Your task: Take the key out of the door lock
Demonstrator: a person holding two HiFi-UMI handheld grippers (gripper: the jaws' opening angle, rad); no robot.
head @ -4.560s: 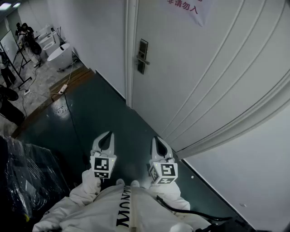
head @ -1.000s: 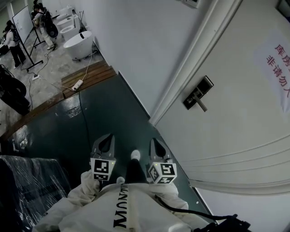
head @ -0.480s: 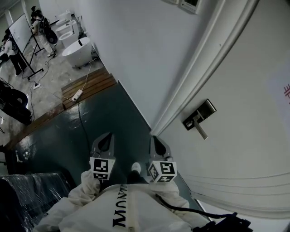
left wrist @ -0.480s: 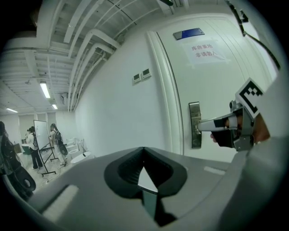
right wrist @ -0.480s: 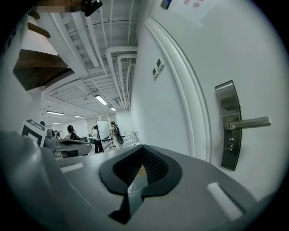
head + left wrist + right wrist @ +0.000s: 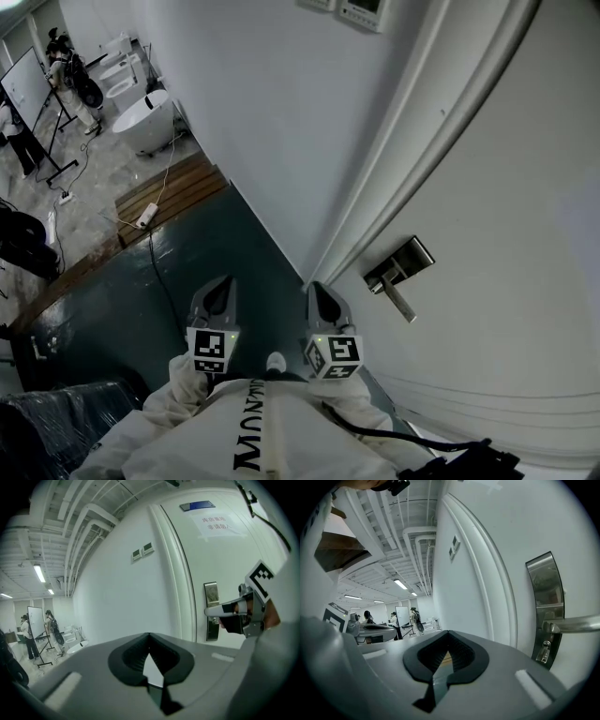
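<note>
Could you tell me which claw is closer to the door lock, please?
The right claw: in the head view it sits just left of the door lock, while the left claw is farther off.

Small silver key [image 6: 543, 652] sits in door lock [image 6: 544, 585], low on its dark upright body, under lever [image 6: 576, 624].

Small metal key [image 6: 543, 652] sits in the dark rectangular lock plate [image 6: 412, 254], under the silver lever handle [image 6: 401, 300]. Left tool [image 6: 221, 286] and right tool [image 6: 319, 291] side by side, lower left, apart from it.
</note>
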